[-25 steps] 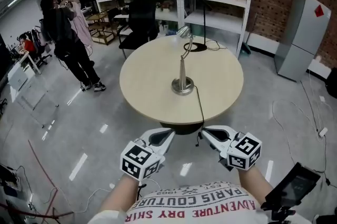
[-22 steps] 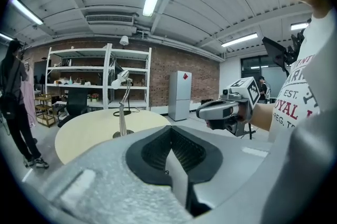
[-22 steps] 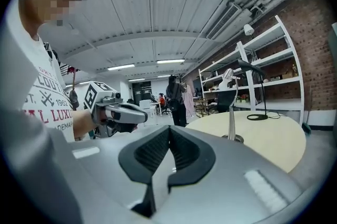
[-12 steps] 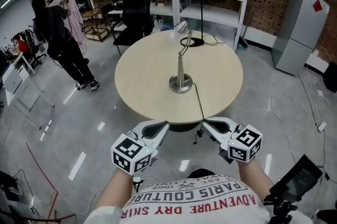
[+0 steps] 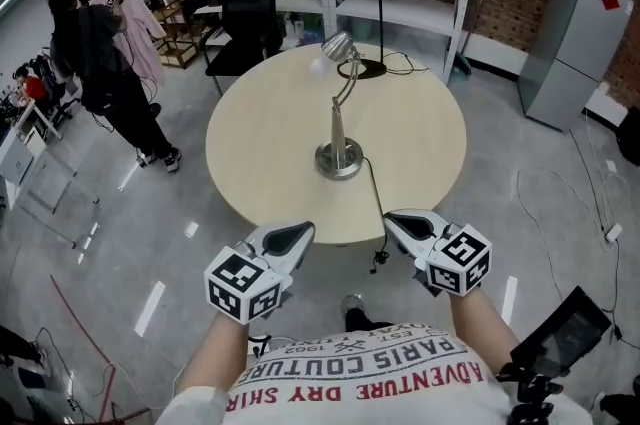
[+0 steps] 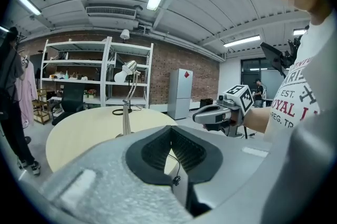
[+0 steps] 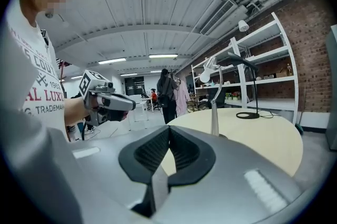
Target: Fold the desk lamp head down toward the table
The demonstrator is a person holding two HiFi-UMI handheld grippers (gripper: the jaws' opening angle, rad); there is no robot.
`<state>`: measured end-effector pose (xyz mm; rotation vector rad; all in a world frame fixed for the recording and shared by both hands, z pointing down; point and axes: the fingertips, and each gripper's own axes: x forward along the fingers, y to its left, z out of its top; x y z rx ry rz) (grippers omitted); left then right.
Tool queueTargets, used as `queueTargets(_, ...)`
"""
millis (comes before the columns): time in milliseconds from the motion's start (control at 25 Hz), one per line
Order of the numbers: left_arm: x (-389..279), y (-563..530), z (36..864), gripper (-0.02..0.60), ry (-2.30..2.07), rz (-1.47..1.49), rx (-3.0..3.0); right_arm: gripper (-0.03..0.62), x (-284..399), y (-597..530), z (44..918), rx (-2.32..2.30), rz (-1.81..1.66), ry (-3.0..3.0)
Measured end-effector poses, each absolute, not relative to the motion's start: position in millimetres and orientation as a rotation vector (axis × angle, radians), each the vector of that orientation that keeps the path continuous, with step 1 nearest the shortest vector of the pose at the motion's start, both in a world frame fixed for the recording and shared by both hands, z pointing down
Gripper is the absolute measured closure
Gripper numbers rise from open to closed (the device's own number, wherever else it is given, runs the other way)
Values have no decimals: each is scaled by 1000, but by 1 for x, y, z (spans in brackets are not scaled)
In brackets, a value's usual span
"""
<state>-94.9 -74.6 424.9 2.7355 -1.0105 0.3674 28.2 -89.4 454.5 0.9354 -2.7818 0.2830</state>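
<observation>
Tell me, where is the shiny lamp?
Head view: the silver desk lamp stands near the middle of the round table, with a black lamp behind it at the far edge.

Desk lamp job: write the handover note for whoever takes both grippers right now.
Left gripper: shut, empty, just short of the table's near edge.
Right gripper: shut, empty, at the near edge beside the cord.
Desk lamp: stands near the middle of the round table; its head is up on the neck, untouched.
Done: nothing on the lamp yet.
Left: reach in, probably steady the base, then fold the head down toward the table.
</observation>
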Motion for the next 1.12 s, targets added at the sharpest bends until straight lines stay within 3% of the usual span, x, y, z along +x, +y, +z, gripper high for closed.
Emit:
queueTargets(520,-116,-192,437,581,-1088,390,2670,579,1,-210,489,836,304,-2741)
queueTargets(1120,-122,-244,450,580,-1117,414,2612,502,-26,-295,543,741,287,-2696)
